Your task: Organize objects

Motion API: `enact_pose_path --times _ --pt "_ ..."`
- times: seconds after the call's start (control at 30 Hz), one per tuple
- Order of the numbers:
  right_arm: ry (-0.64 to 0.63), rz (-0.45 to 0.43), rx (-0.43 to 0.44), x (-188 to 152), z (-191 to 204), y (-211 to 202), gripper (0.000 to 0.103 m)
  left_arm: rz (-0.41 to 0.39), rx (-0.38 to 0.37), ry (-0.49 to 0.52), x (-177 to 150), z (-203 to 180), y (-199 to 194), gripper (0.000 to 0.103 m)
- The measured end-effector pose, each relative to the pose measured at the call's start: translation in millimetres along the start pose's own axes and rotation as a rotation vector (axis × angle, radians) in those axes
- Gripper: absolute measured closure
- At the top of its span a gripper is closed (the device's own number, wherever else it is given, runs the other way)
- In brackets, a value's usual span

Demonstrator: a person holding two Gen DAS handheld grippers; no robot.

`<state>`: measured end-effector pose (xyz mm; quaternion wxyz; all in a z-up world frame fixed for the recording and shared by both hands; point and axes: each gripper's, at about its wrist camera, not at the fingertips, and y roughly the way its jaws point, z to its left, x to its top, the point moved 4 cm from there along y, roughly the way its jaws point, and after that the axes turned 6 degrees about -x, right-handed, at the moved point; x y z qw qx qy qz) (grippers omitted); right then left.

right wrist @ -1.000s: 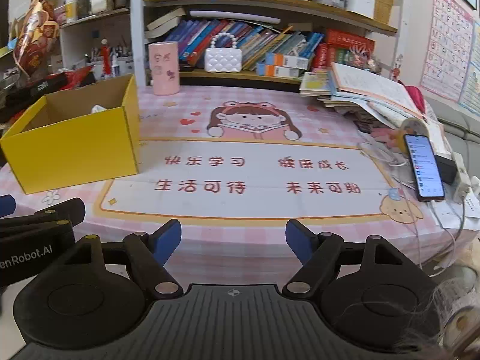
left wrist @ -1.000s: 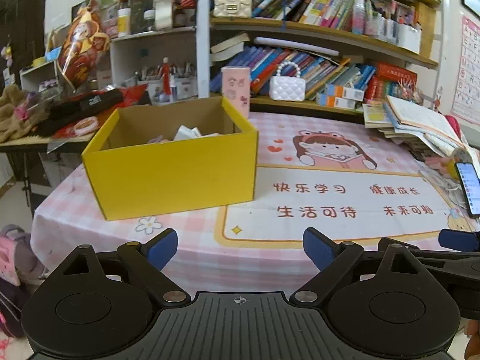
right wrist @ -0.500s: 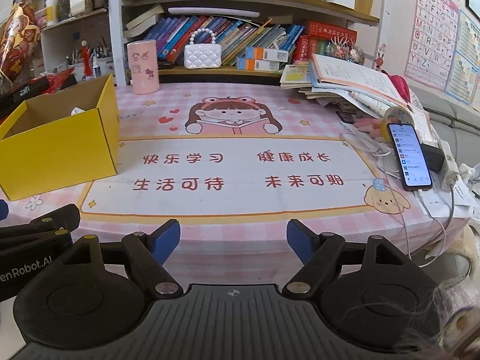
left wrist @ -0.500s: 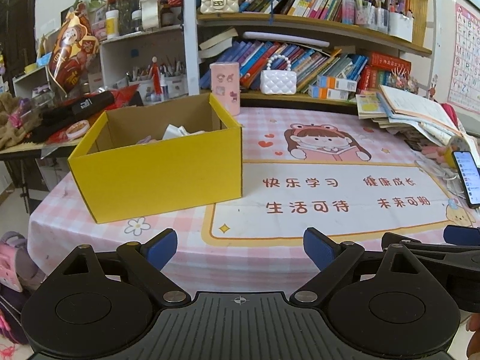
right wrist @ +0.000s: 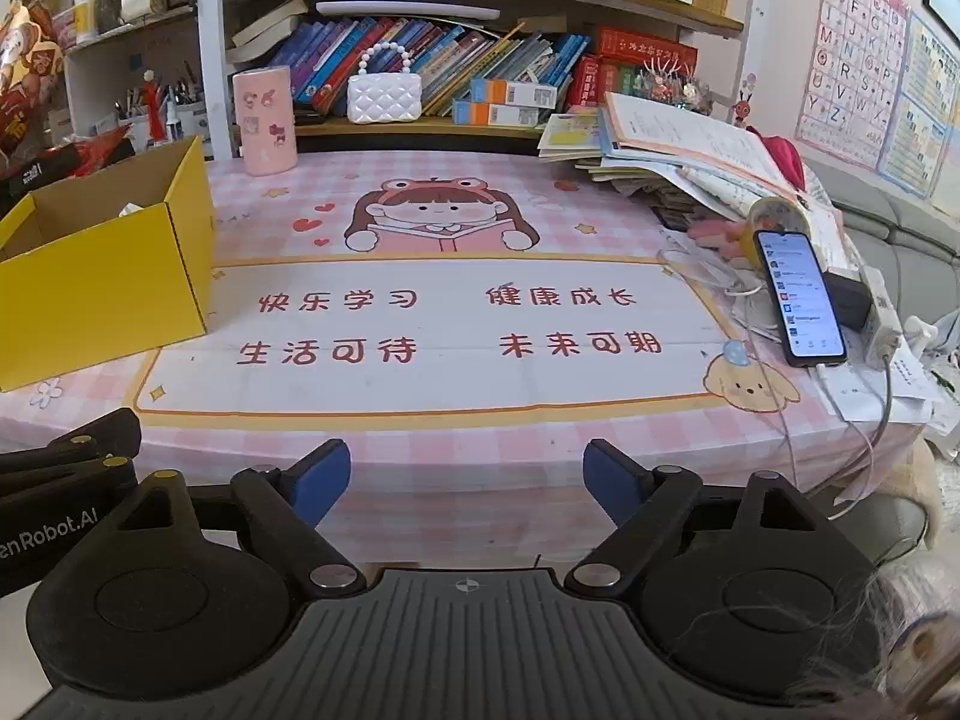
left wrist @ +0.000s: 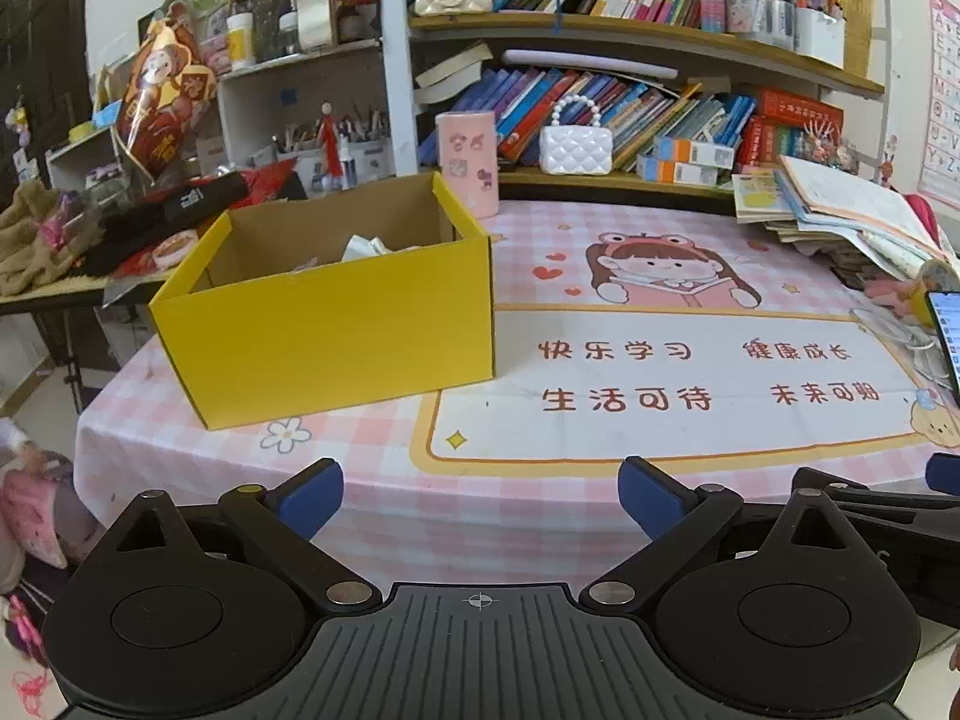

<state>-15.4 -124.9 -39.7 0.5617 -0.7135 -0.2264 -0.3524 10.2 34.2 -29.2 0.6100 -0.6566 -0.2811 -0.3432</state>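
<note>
Now the left gripper [left wrist: 479,498] hangs at the near edge of the tabletop [left wrist: 600,516], its blue-padded jaws spread wide and opening further, with nothing between them and nothing touched. Beyond it and to the left stands the yellow box [left wrist: 336,336], open at the top, well apart from the jaws; white crumpled paper [left wrist: 366,247] shows inside, the rest of its contents hidden by the wall. Right of that, the right gripper [right wrist: 467,483] is likewise empty, jaws wide apart and opening. Farther back a pink cup [right wrist: 264,120] stands upright near the shelf. At the far right a phone [right wrist: 798,297] lies with its screen lit, beside a pile of books [right wrist: 678,150].
</note>
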Motion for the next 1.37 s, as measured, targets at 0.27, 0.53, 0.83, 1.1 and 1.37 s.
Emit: enact_pose_path --times 0.27,0.53,0.83,1.1,1.37 --pt "-0.005 -0.013 -0.010 0 0 -4 0.018 0.002 0.024 -0.020 -1 3 -3 0.001" --pt "0.002 -0.006 -0.007 -3 0 -7 0.018 0.004 0.030 -0.012 -4 3 -5 0.000" --pt "0.004 -0.012 -0.017 -3 -1 -9 0.018 0.009 0.022 -0.013 -4 2 -7 0.000" --pt "0.008 -0.013 -0.023 -4 -4 -10 0.018 0.001 0.030 0.009 -4 -1 -9 0.000" --pt "0.015 -0.002 -0.018 -5 -5 -8 0.018 0.008 0.042 0.024 -5 -3 -9 0.000"
